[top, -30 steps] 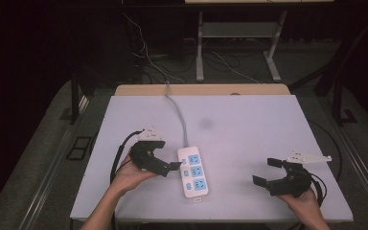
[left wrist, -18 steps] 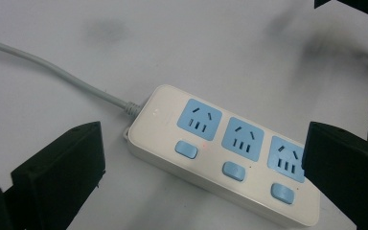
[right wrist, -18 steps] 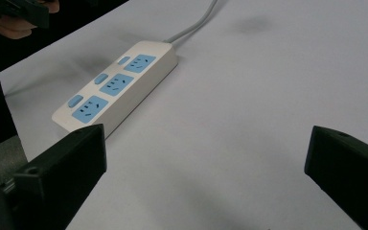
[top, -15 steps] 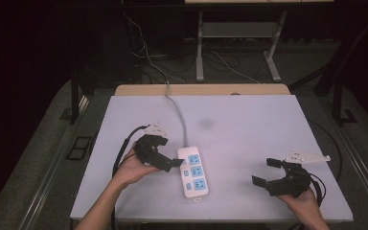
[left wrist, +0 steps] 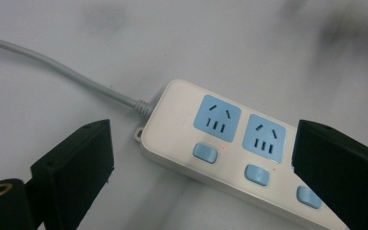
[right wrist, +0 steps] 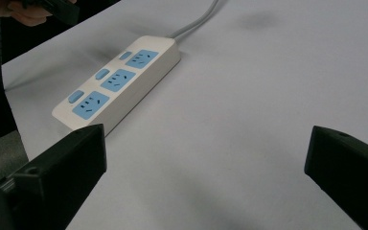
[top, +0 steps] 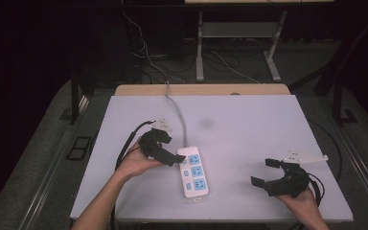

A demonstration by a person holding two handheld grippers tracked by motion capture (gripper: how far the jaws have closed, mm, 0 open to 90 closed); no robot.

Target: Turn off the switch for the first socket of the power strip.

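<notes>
A white power strip (top: 193,172) with three blue sockets and three blue switches is lying flat near the middle of the table (top: 249,124), slightly left of centre and toward the near edge, its long axis running near to far. Its grey cord (top: 178,111) is leaving the far end and running away over the far edge of the table. In the left gripper view a small red light is showing beside the switch (left wrist: 205,153) closest to the cord.

The left gripper (top: 171,154) is hovering at the far left end of the strip, its jaws spread wide; in the left gripper view the strip's cord end is lying between them, and no contact is visible. The left hand (top: 136,162) is holding it from the near left.

The right gripper (top: 264,173) is sitting near the near right corner of the table, well apart from the strip, its jaws likewise spread wide over bare table. The right hand (top: 301,200) is gripping it from the near edge.
</notes>
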